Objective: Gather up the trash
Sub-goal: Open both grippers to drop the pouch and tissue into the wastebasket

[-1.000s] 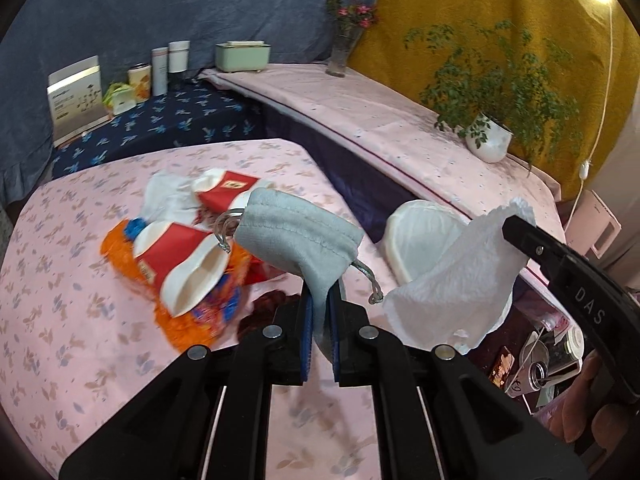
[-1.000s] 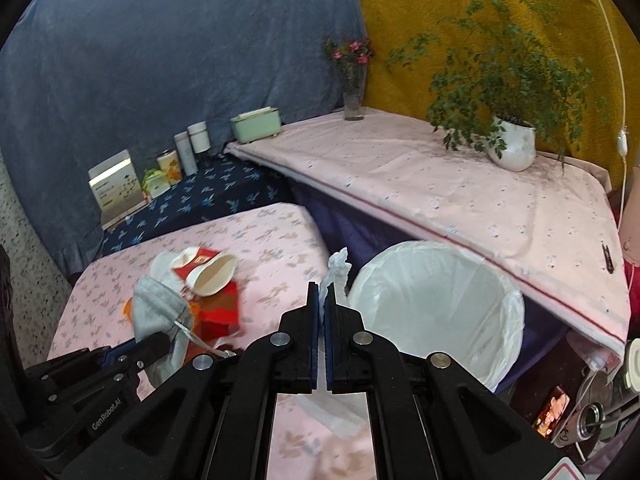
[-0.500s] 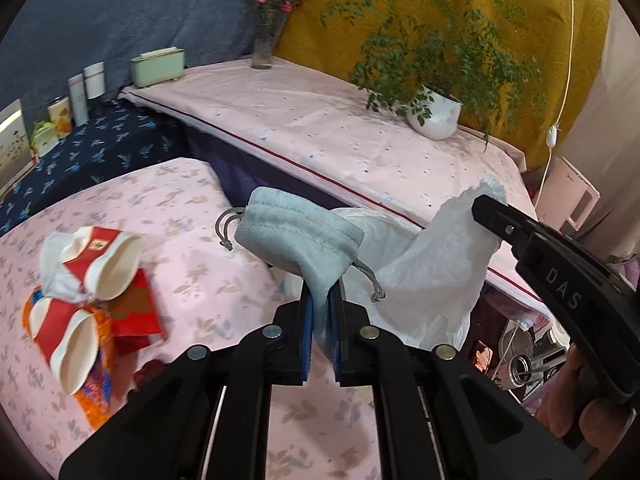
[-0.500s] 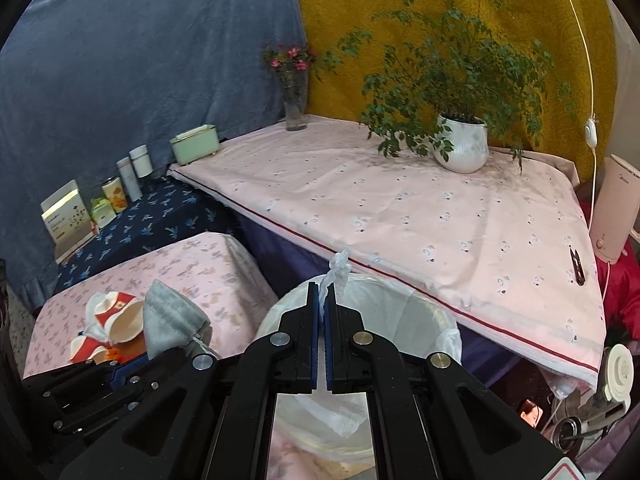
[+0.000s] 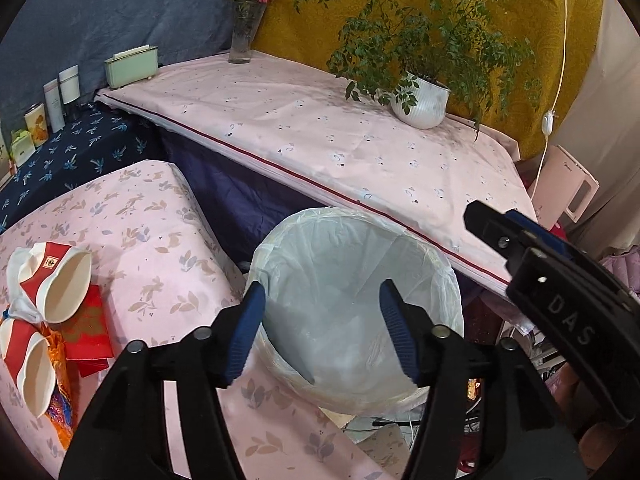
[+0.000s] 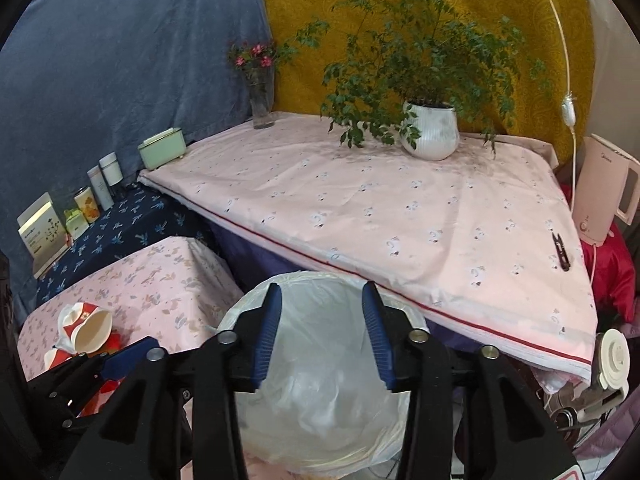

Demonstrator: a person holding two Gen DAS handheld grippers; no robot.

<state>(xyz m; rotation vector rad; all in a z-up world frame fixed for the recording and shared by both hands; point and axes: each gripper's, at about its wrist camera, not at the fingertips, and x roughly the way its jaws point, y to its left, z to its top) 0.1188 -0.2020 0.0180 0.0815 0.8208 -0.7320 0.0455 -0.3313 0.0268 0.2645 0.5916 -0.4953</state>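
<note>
A white-lined trash bin (image 5: 440, 264) stands on the floor between the floral table and the long pink table; it also shows in the right wrist view (image 6: 408, 316). My left gripper (image 5: 322, 330) is open and empty above the bin's mouth. My right gripper (image 6: 322, 334) is open and empty over the same bin; its body shows at the right of the left wrist view (image 5: 560, 296). Pale crumpled material lies inside the bin (image 6: 320, 392). Two red-and-white paper cups (image 5: 56, 280), a red packet (image 5: 90, 328) and an orange wrapper (image 5: 60, 392) lie on the floral table (image 5: 160, 248).
The long pink table (image 6: 380, 216) holds a potted plant (image 6: 430, 128), a flower vase (image 6: 260, 92) and a green box (image 6: 162, 154). Bottles and cartons (image 6: 96, 192) stand on the dark blue surface. A pink kettle (image 6: 604, 192) is at far right.
Both grippers opened over the bin. The grey pouch is gone from my left gripper and the white tissue from my right. Both views have swung from the table toward the bin.
</note>
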